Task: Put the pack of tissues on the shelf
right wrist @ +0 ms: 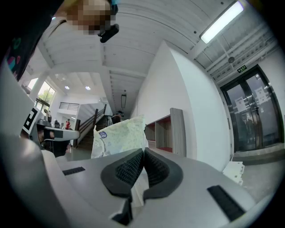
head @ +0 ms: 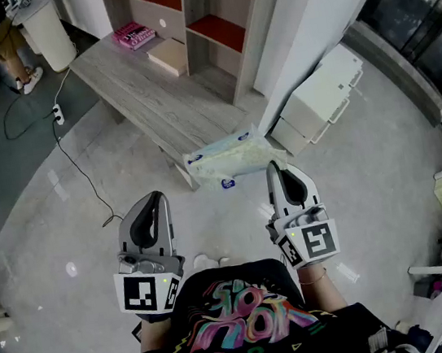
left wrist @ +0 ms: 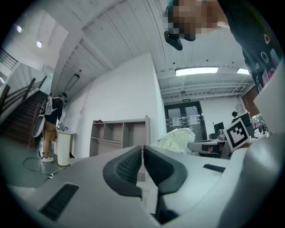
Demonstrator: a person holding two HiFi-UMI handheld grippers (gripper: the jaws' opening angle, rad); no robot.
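The pack of tissues (head: 230, 155), pale green and white with a blue label, hangs over the near end of the wooden bench (head: 151, 91). My right gripper (head: 273, 165) meets its right edge with its jaws pressed together, apparently pinching the wrapper. In the right gripper view the pack (right wrist: 118, 136) stands just past the shut jaws of the right gripper (right wrist: 144, 151). My left gripper (head: 156, 196) is shut and empty, to the left of the pack and apart from it. In its own view the left gripper (left wrist: 142, 148) sees the pack (left wrist: 178, 139) to the right. The shelf (head: 204, 9) with red-floored compartments stands beyond the bench.
A pink book (head: 134, 35) and a tan box (head: 168, 56) lie on the bench's far end. A white cabinet (head: 321, 99) lies on the floor to the right. A cable with a power strip (head: 57, 114) runs along the floor at left, near a white bin (head: 47, 33).
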